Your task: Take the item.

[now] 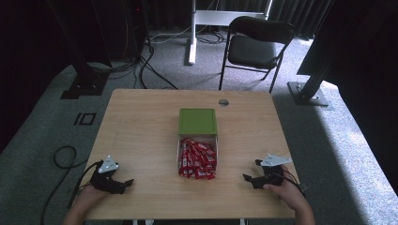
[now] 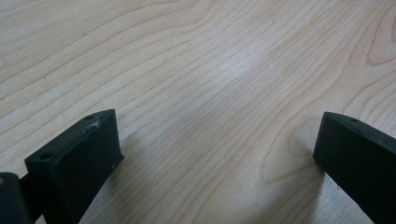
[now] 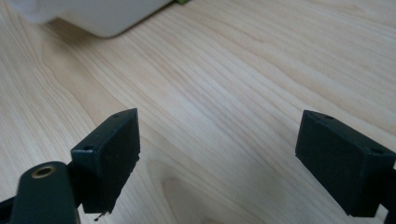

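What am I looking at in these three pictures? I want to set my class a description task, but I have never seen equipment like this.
A person sits at a wooden table, holding a two-jawed tool in each hand: the left gripper and the right gripper. One picture looks down from above. The other two come from cameras riding on each gripper, looking along its black jaws. Both stand wide open, holding nothing. Mid-table lies a white box of red packets, with a green lid behind it.
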Tool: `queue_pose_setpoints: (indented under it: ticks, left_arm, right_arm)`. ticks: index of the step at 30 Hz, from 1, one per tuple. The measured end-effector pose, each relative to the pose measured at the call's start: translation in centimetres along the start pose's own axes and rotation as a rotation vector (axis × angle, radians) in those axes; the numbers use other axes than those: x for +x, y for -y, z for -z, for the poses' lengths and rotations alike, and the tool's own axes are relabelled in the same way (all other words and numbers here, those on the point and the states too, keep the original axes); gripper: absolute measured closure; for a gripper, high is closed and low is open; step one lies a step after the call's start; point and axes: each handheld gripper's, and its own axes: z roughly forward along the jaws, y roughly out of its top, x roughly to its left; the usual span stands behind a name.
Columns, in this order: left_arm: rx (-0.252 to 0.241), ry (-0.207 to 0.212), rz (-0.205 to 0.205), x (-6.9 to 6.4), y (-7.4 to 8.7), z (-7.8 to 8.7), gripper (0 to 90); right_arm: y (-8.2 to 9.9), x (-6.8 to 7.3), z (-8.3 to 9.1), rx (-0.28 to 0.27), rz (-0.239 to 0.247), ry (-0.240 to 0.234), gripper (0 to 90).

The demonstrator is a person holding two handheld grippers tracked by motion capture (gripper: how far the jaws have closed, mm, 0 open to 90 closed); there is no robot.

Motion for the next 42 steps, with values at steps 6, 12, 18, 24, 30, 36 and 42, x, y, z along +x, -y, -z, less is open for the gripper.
queue_pose_setpoints:
  ticks: [6,12,18,24,30,36,42]
  left_arm:
    - [0.000,-0.001,-0.001,0.0,0.0,0.0,1.5]
    - [0.000,-0.001,-0.001,0.0,0.0,0.0,1.5]
    - [0.000,-0.001,-0.001,0.0,0.0,0.0,1.5]
    - [0.000,-0.001,-0.001,0.0,0.0,0.0,1.5]
    - [0.000,-0.001,-0.001,0.0,0.0,0.0,1.5]
    - [0.000,-0.001,-0.001,0.0,0.0,0.0,1.5]
    - [0.000,-0.001,-0.001,0.0,0.0,0.0,1.5]
  right_arm:
    - [-1.2,0.3,0.4,-0.032,-0.025,0.004,13.7]
    - [-2.4,0.4,0.9,-0.069,-0.016,0.024,13.7]
    - [-3.6,0.7,1.3,-0.105,-0.014,0.024,13.6]
    - [-4.9,1.0,1.5,-0.140,-0.018,0.021,13.6]
    - [-6.3,1.4,1.9,-0.185,-0.001,0.016,13.6]
    - [-7.9,1.9,2.1,-0.210,0.022,0.008,13.7]
    - [-9.7,2.3,2.2,-0.248,0.025,-0.013,13.7]
